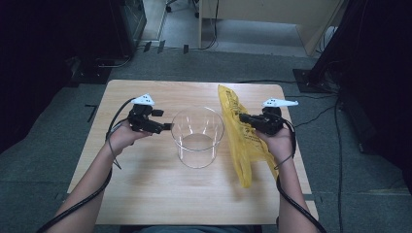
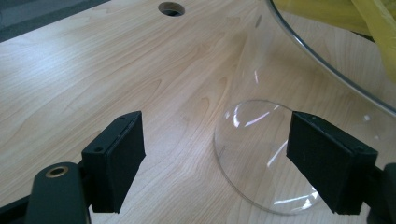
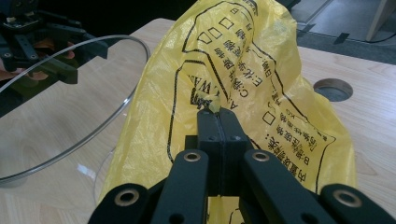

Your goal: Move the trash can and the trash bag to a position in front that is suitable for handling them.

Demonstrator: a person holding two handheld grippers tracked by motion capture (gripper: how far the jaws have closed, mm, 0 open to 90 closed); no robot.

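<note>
left gripper (image 1: pixel 167 127): fingers apart, at 9 o'clock of glass beaker (image 1: pixel 197 137); right gripper (image 1: pixel 243 118): fingers clamped on yellow bag (image 1: pixel 243 145), 3 o'clock; tabletop (image 1: pixel 145 184)

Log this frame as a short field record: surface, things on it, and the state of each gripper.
surface: wooden table
container: clear glass jar, upright, mid-table, looks empty
bag: yellow printed plastic bag, right of the jar
left gripper: open, beside the jar, jaws apart
right gripper: shut on the bag, pinching a fold
</note>
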